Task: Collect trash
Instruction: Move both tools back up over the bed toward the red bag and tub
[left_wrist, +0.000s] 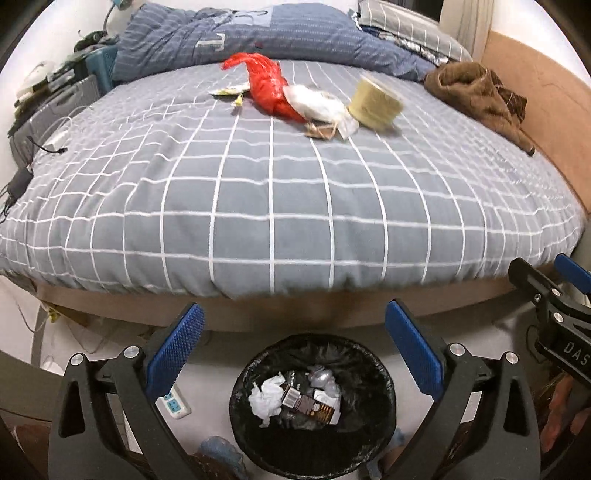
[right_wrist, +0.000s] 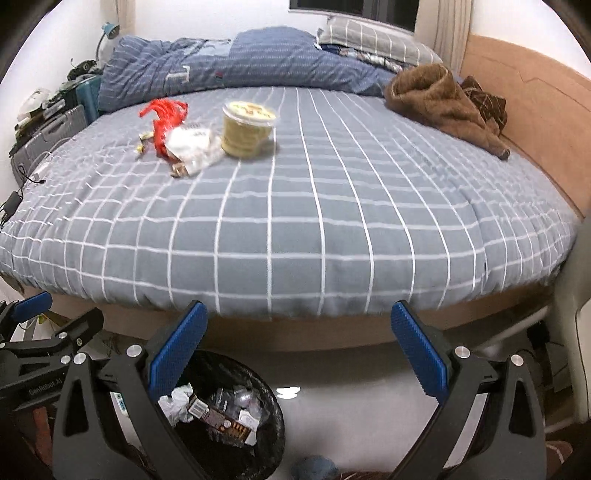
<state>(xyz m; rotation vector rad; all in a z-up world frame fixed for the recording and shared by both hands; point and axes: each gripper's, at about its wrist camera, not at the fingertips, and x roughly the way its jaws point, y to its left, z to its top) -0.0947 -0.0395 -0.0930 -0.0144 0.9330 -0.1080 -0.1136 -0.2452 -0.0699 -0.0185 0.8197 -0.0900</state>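
Observation:
A black-lined trash bin (left_wrist: 312, 406) stands on the floor at the bed's foot, holding crumpled paper and a brown wrapper; it also shows in the right wrist view (right_wrist: 236, 413). My left gripper (left_wrist: 295, 347) is open and empty, right above the bin. My right gripper (right_wrist: 299, 350) is open and empty, to the right of the bin. On the bed lie a red plastic bag (left_wrist: 267, 85) (right_wrist: 164, 118), a white plastic bag (left_wrist: 319, 105) (right_wrist: 192, 146), a round yellowish lidded container (left_wrist: 375, 101) (right_wrist: 247, 127) and small wrappers (left_wrist: 231, 92).
The bed (left_wrist: 280, 206) has a grey checked cover, a blue quilt (left_wrist: 258, 37) and pillows at the far end. A brown garment (left_wrist: 476, 99) lies at the right by the wooden bed frame. A power strip (left_wrist: 173, 402) lies on the floor. Cables and clutter sit at the left.

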